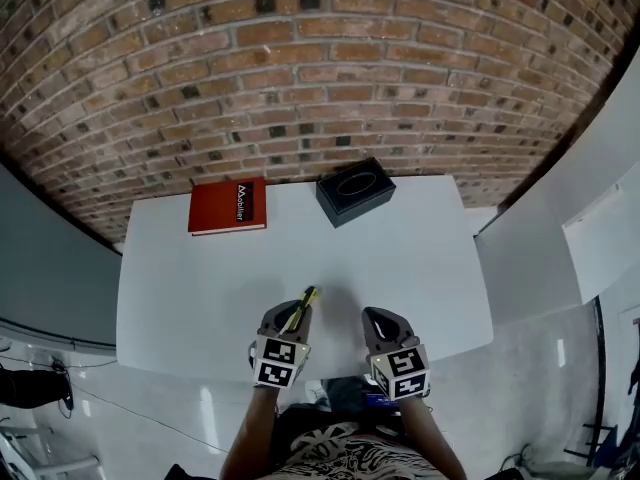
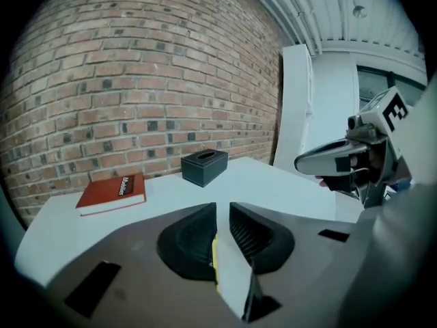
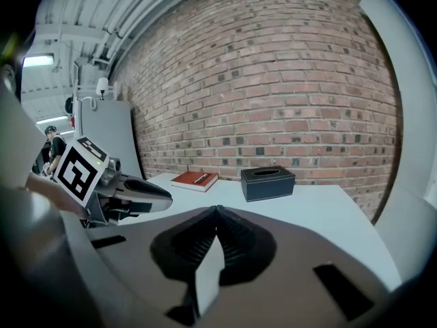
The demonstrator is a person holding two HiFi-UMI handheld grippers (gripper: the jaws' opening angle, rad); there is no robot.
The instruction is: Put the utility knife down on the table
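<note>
The yellow and black utility knife [image 1: 303, 308] sticks out forward from my left gripper [image 1: 293, 318], which is shut on it above the white table's [image 1: 200, 288] near edge. In the left gripper view only a thin yellow edge of the knife [image 2: 214, 250] shows between the closed jaws of the left gripper [image 2: 222, 209]. My right gripper [image 1: 383, 320] hangs beside it to the right, shut with nothing in it. In the right gripper view the right gripper [image 3: 217, 212] shows its jaws pressed together and the left gripper [image 3: 126, 193] off to the left.
A red book [image 1: 228, 206] lies at the table's back left. A black tissue box [image 1: 355, 190] stands at the back middle. A brick wall [image 1: 320, 68] rises behind the table. White panels [image 1: 560, 218] stand to the right.
</note>
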